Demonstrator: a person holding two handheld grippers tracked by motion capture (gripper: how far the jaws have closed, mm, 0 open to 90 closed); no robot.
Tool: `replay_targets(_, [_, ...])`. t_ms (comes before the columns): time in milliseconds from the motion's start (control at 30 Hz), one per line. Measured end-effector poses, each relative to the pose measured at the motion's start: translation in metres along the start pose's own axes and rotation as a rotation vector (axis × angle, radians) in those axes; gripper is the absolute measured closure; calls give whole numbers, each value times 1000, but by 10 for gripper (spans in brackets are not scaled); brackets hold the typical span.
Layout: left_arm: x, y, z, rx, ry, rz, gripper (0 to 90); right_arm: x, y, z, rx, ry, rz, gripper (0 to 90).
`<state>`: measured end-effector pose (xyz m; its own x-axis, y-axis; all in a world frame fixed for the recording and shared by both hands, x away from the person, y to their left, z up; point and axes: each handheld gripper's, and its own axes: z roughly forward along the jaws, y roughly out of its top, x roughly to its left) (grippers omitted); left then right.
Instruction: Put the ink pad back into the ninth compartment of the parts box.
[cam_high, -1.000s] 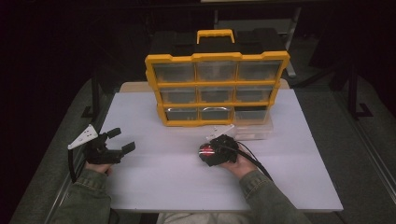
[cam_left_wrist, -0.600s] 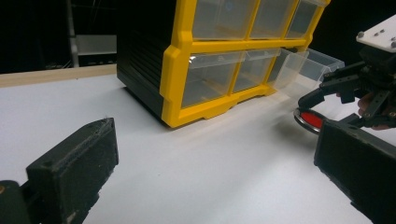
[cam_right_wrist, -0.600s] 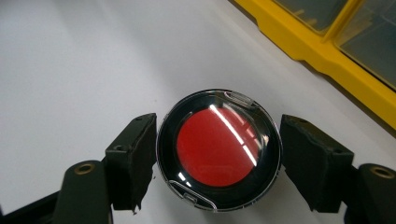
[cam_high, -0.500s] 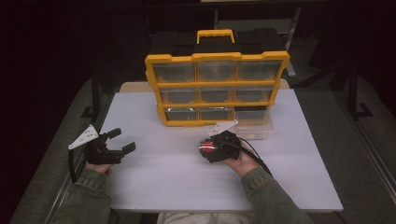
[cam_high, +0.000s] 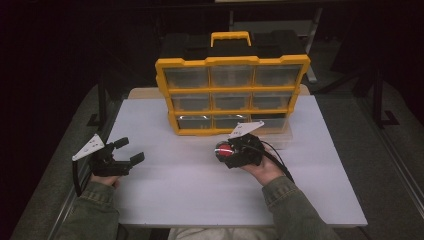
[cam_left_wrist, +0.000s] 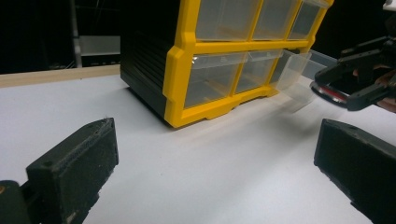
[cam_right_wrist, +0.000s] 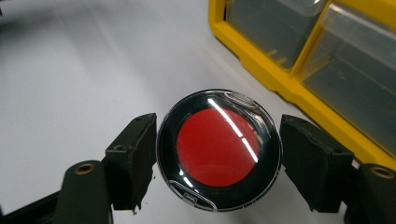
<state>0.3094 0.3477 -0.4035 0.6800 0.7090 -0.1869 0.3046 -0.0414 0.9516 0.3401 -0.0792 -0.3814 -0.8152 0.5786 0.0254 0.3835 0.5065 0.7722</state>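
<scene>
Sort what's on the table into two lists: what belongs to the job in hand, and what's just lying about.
In the job:
- round red compact, clamped in the right gripper
- yellow drawer organizer
- its pulled-out clear drawer

Lying about:
- left gripper, open and idle
- white board

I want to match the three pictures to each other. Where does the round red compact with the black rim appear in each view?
High view: the red compact is at centre, in the right gripper, just in front of the yellow drawer organizer.
Left gripper view: at the right edge, between the other gripper's jaws.
Right gripper view: at centre, clamped between both black jaws.
Shared landmark: the yellow drawer organizer.
</scene>
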Motion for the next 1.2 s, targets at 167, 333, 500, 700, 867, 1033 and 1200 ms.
replay_targets(167, [0, 0, 1, 3, -2, -1, 0, -3, 3, -8, -20, -4, 4, 287])
replay_targets(333, [0, -1, 1, 4, -3, 0, 0, -7, 8, -18, -26, -3, 5, 287])
replay_targets(500, [0, -1, 2, 9, -2, 2, 0, -10, 12, -27, -34, 3, 9, 287])
replay_targets(700, [-2, 1, -1, -19, 20, 20, 0, -15, 16, -35, -35, 2, 10, 287])
replay_targets(867, [-2, 2, -2, -26, 30, 12, 0, -18, 21, -37, -20, 1, 0, 287])
replay_targets(1033, [-3, 2, -2, -27, 27, 19, 0, -20, 30, -41, 1, -11, -16, 287])
replay_targets(1200, [-3, 2, -3, -31, 26, 16, 0, -29, 41, -50, -5, -32, -19, 287])
